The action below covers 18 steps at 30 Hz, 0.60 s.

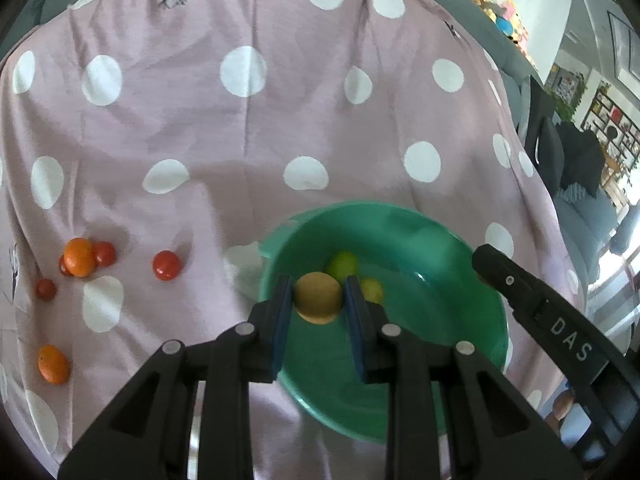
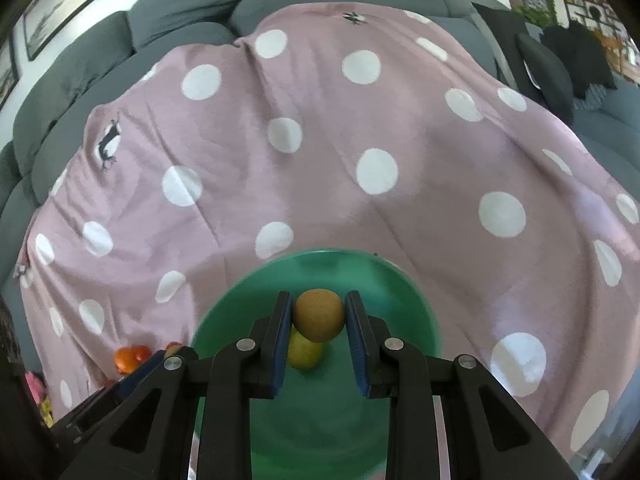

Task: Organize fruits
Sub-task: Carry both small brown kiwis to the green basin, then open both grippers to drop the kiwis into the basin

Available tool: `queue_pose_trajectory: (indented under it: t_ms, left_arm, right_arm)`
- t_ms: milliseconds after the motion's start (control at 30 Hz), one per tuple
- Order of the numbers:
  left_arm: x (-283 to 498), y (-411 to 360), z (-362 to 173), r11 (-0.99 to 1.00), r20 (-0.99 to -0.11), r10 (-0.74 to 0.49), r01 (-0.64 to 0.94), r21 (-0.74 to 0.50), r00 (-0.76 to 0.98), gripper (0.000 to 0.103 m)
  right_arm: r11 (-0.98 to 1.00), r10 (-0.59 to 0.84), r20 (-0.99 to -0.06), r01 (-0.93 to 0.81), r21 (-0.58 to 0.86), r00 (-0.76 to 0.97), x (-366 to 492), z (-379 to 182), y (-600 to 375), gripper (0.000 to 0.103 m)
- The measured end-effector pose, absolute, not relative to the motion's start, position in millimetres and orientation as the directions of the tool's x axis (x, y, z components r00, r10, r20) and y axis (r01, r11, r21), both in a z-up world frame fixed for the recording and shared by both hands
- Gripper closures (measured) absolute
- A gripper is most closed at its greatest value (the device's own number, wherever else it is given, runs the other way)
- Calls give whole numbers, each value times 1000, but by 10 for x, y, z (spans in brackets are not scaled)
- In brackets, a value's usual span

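Left tool (image 1: 316, 300) clamped on tan round fruit (image 1: 318, 298), right tool (image 2: 318, 316) clamped on brown round fruit (image 2: 319, 314); both poised over green bowl (image 1: 460, 240) at lower centre, likely for drop-in. Tomatoes (image 1: 166, 265), oranges (image 1: 80, 257) wait lower left on dotted blanket (image 1: 240, 140).

A lived-in home living room, with you working at the sofa.

You are facing a grey cushioned sofa (image 2: 192, 12), and nearly everything that marks the room as domestic sits around it. Draped over its seat is a pink bedsheet with white polka dots (image 2: 320, 168), printed with small cartoon animals. Along the top of the sofa's back you can see a row of bright plush toys (image 1: 500, 12). On the wall to the left of the sofa hangs a framed picture (image 2: 68, 4). To its right there is a wall shelf with small ornaments and trailing greenery (image 1: 608, 116), and dark clothing (image 1: 576, 152) is slung over furniture just below that shelf.
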<state>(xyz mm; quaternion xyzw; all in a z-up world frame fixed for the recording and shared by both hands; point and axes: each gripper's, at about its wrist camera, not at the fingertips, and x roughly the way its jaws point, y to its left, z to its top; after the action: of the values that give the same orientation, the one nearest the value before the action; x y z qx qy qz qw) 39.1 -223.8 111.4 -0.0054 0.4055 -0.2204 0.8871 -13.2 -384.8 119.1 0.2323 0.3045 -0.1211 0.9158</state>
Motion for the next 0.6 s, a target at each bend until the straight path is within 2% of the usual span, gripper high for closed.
queue_pose_trajectory:
  t_ms: [600]
  left_arm:
    - [401,-2490,951,883,-754,-405,437,-174,518,77]
  right_arm:
    - [837,-65,-676,409,363,734,-82,1031,-4006,74]
